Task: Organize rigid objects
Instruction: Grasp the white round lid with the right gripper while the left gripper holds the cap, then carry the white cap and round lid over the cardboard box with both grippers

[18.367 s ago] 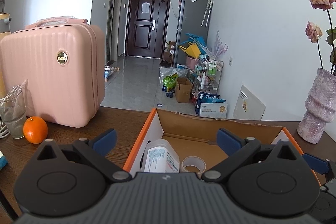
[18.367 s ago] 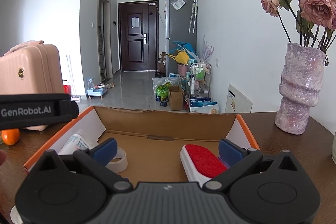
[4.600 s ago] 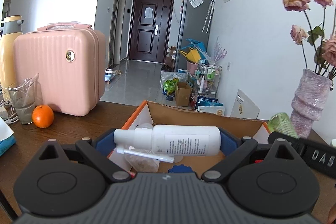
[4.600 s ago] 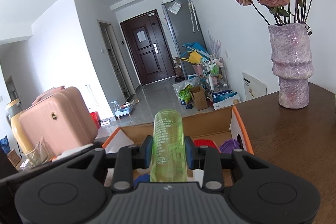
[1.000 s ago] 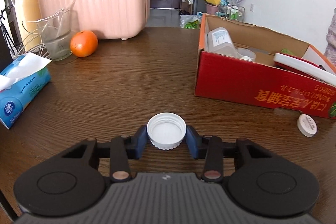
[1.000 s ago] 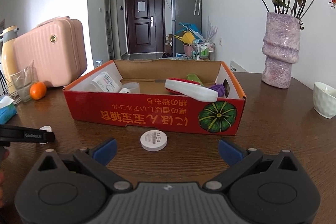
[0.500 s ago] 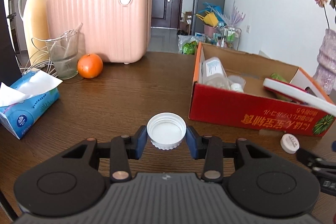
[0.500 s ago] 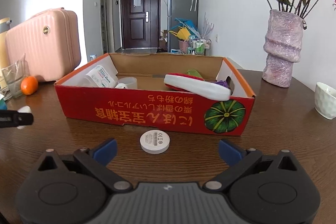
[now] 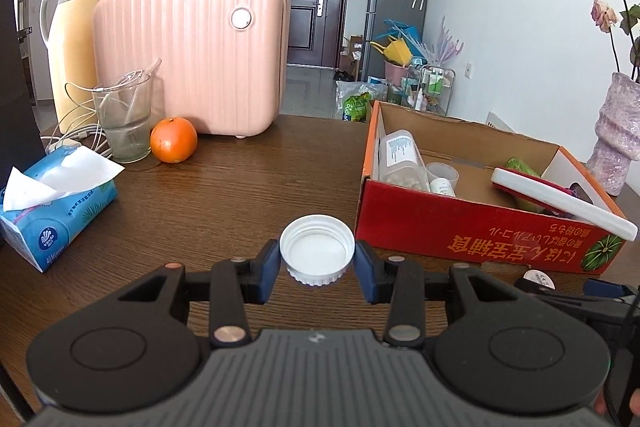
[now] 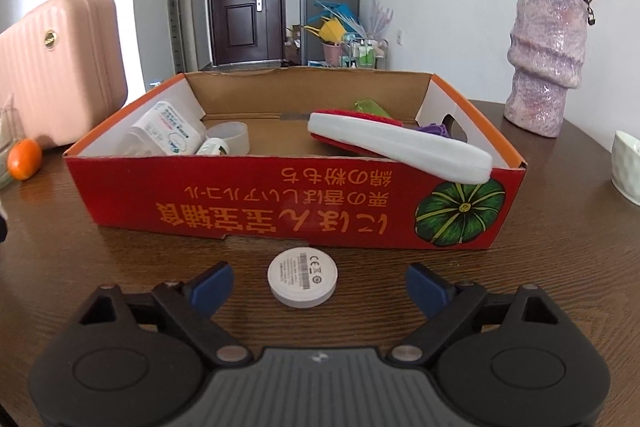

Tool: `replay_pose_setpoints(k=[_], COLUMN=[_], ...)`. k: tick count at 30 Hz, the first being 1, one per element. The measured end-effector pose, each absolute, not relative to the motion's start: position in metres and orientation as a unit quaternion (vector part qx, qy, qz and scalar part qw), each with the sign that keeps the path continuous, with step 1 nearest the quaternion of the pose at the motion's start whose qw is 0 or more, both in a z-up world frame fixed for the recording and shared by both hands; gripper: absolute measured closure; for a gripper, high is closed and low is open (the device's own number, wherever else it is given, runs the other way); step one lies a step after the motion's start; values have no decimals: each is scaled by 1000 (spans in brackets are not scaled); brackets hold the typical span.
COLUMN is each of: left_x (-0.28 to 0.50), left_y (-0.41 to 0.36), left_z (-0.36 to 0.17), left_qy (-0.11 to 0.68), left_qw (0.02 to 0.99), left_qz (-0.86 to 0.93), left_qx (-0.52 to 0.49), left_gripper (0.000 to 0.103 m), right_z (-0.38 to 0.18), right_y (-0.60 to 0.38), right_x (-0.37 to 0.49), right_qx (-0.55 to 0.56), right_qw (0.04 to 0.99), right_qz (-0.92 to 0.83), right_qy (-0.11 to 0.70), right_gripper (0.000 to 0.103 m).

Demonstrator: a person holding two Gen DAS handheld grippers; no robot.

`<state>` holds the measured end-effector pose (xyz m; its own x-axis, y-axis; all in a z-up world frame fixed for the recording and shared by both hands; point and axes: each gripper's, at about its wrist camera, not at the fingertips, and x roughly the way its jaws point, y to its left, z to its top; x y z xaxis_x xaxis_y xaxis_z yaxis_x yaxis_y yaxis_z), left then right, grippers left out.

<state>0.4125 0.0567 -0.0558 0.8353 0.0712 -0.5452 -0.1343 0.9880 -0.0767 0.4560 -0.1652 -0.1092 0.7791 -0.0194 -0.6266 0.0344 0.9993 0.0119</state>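
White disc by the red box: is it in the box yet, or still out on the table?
Out. The white disc lies flat on the table, in front of the red box, between the open right gripper's fingers, untouched.

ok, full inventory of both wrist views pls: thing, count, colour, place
table: 1, dark wood, under everything
box: 1, red outside, on table
lint brush: 1, white and red, in box, end over front rim
labelled container: 1, clear, box left end
tape roll: 1, clear, in box
green bottle: 1, in box, behind brush
puck: 1, white, on table before box
cap: 1, white, in left gripper
orange: 1, by glass
glass: 1, clear
tissue pack: 1, blue
suitcase: 1, pink
flask: 1, yellow
vase: 1, lilac, with roses
bowl: 1, white, right edge
left gripper: shut on cap
right gripper: open, jaws just been closing, puck between, untouched
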Motion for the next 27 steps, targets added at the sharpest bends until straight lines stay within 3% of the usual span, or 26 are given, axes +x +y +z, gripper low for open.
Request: replay_pose_setpoints(k=[6,12,15,16,17,27], left_x=[412,411,411,411,411,408], left_y=[55,55,54,54,55,54], left_z=[-55,-55,-55,-55,-55,-54], left_qy=[280,279,279,279,279,275], left_qw=[957,957,957,957,957,959], left_qz=[51,52,52,52,52,49], left_qx=[-55,-54,-53,-53,-52,-49], left_gripper=[63,63,63,63,63,63], right_z=[-112,-115,-114,-113,-113,-100], right_y=[-164,-161,-160,-159,-159,-161], right_x=[465,466,462,460,459,435], right_qx=[19,10,7,6,5,17], right_qw=[942,939,941,941,942,950], right_qz=[-18,-9,-1,2,3,37], right_qy=[336,344,339,337,336,311], right_gripper=[13,30,49,62,64,64])
